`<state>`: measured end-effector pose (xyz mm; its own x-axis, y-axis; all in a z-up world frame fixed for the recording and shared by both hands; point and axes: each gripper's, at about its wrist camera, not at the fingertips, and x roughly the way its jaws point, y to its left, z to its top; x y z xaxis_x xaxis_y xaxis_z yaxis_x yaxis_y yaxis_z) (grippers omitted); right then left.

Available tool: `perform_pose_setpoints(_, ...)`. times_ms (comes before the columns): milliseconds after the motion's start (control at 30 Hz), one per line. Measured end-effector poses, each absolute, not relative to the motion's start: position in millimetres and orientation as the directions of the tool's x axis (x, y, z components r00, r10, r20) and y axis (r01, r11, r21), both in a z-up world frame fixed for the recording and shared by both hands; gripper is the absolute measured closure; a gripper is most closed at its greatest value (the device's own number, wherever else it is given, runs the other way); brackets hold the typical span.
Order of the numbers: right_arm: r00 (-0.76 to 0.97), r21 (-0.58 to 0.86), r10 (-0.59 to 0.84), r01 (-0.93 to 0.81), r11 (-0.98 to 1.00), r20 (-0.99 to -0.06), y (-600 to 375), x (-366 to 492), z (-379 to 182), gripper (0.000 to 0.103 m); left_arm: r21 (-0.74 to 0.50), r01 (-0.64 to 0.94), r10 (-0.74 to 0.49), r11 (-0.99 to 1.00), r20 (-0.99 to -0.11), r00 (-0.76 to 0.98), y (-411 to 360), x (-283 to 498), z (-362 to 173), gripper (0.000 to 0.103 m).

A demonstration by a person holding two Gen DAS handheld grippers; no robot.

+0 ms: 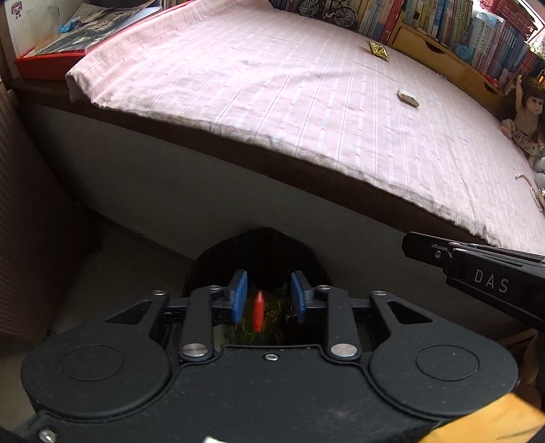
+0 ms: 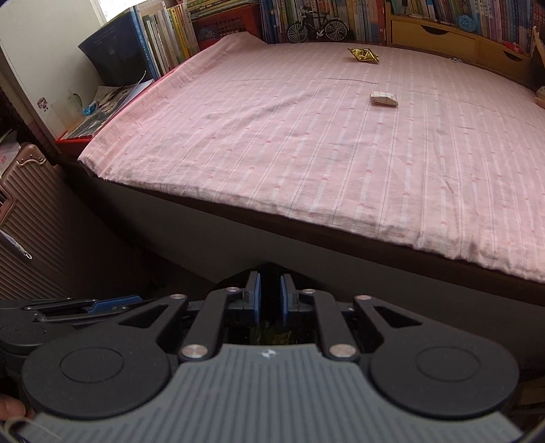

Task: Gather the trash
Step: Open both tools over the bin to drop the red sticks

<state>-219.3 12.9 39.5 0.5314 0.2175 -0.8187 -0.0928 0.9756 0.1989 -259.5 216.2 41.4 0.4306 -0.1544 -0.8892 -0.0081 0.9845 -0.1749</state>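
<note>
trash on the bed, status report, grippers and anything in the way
Left gripper open, right gripper nearly shut, both empty, low beside bed. Crumpled gold foil wrapper and small white packet untouched on pink striped sheet. Nothing between.

A bed under a pink striped cotton sheet (image 2: 289, 143) fills the scene. Rows of upright colourful books (image 2: 425, 13) line its far edge behind a small metal bicycle model (image 2: 316, 25). A ribbed rose-gold suitcase (image 2: 30, 225) stands near left.
</note>
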Motion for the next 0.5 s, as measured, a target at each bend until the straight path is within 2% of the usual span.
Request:
perform_pose_setpoints(167,0.524,0.193,0.213,-0.093,0.977,-0.825,14,-217,38,0.082,-0.169,-0.02,-0.145,0.985,-0.893,0.425,217,-257,39,0.054)
perform_pose_setpoints(433,0.529,0.195,0.211,-0.087,0.977,-0.822,12,-213,41,0.081,-0.165,-0.038,-0.134,0.986,-0.895,0.425,222,-248,43,0.049)
perform_pose_setpoints(500,0.534,0.195,0.21,-0.084,0.977,-0.819,11,-212,45,0.074,-0.166,-0.035,-0.135,0.986,-0.892,0.431,222,-246,48,0.048)
